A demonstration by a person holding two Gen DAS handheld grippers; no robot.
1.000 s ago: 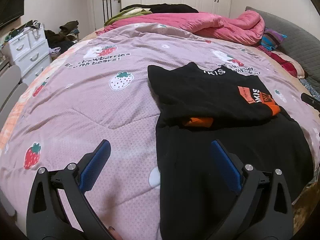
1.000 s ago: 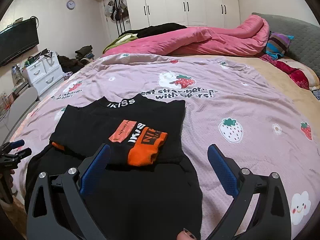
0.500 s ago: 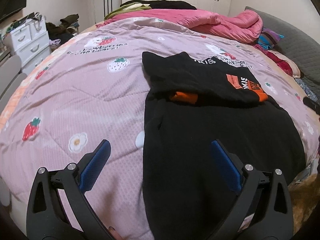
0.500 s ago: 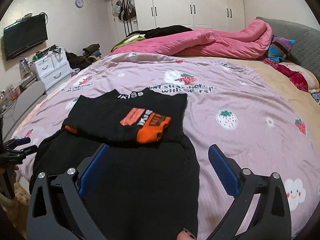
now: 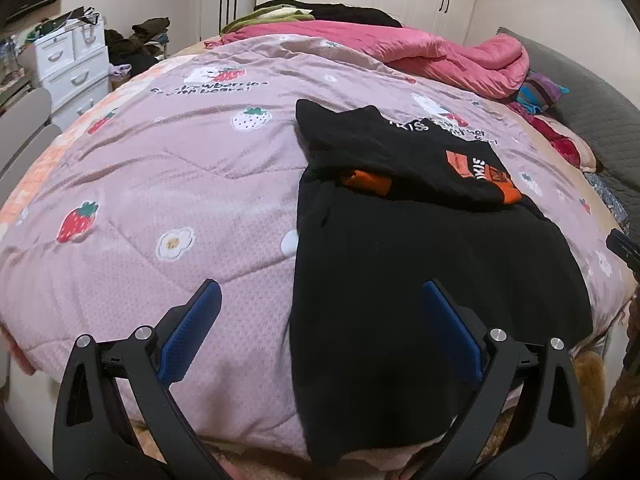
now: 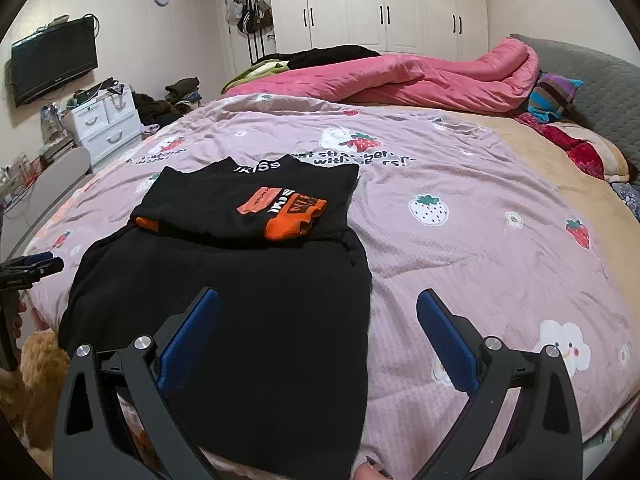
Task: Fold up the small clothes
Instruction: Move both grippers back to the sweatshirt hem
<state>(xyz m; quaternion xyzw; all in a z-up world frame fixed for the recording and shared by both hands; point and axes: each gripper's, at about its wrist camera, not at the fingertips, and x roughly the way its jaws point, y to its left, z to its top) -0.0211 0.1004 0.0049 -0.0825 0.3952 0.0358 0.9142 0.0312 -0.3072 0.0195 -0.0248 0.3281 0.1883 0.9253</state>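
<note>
A black garment [image 5: 420, 280] [image 6: 240, 300] with orange print lies on the pink strawberry bedspread [image 5: 180, 184] [image 6: 480, 240]. Its upper part is folded down over the lower part, and the orange patch [image 6: 294, 220] faces up. The hem hangs over the near bed edge. My left gripper [image 5: 320, 312] is open and empty, above the garment's lower left edge. My right gripper [image 6: 318, 320] is open and empty, above the garment's lower right edge. The left gripper also shows at the left rim of the right wrist view [image 6: 28, 270].
A pink duvet [image 6: 400, 80] is bunched at the far side of the bed. Pillows [image 6: 556, 96] and a grey headboard [image 6: 592, 76] are at the right. White drawers [image 6: 104, 124] stand left of the bed. White wardrobes [image 6: 380, 4] line the back wall.
Both grippers have drawn back toward the near bed edge and risen, so more of the garment's lower half and hem shows. Both stay open. The garment has not moved.
</note>
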